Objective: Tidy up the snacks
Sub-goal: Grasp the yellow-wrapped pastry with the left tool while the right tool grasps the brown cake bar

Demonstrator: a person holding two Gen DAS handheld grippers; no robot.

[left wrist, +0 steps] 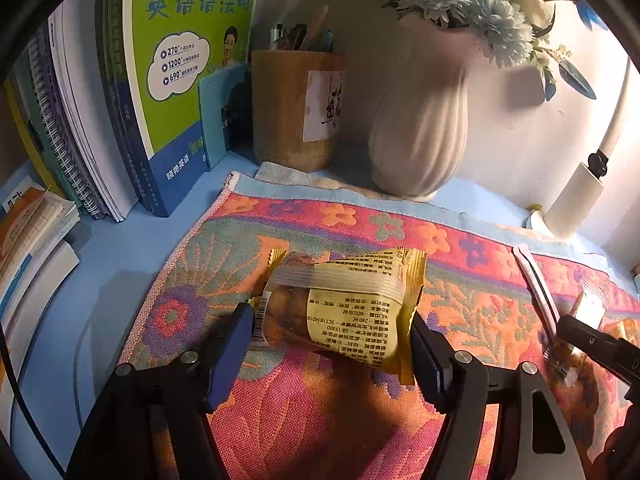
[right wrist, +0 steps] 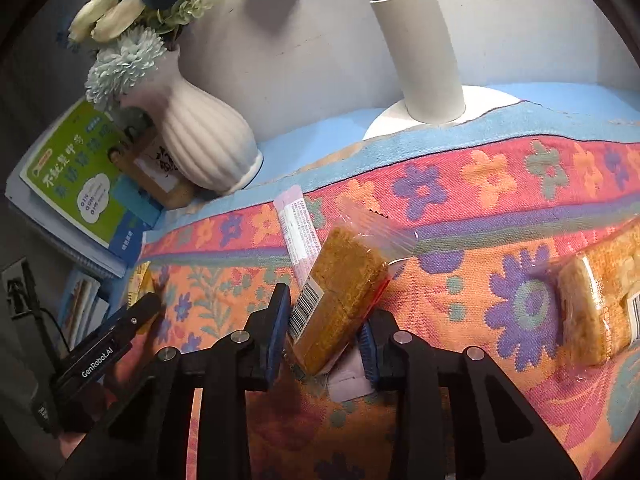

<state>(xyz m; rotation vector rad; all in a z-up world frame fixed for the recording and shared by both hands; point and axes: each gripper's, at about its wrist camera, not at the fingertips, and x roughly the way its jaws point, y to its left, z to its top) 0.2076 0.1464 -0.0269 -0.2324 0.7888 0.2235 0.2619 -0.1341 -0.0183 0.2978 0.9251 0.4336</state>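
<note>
A yellow-wrapped snack (left wrist: pixel 344 300) lies on the floral cloth (left wrist: pixel 320 420). My left gripper (left wrist: pixel 332 320) is closed around it lengthwise, its blue pads (left wrist: pixel 234 344) touching both wrapper ends. My right gripper (right wrist: pixel 324 332) is shut on an orange-brown cake bar (right wrist: pixel 340 280) in clear wrap, tilted up off the cloth. A pink stick sachet (right wrist: pixel 296 228) lies under that bar. In the left wrist view the right gripper's finger (left wrist: pixel 592 340) shows at the far right with the clear-wrapped bar (left wrist: pixel 588 308). One left finger (right wrist: pixel 136 316) shows in the right wrist view.
Another clear-wrapped cake (right wrist: pixel 592 300) lies on the cloth to the right. Behind the cloth stand a white ribbed vase (left wrist: pixel 416 128) with flowers, a wooden pen holder (left wrist: pixel 296 112) and a white lamp (right wrist: pixel 424 40). Books (left wrist: pixel 168 80) line the left side.
</note>
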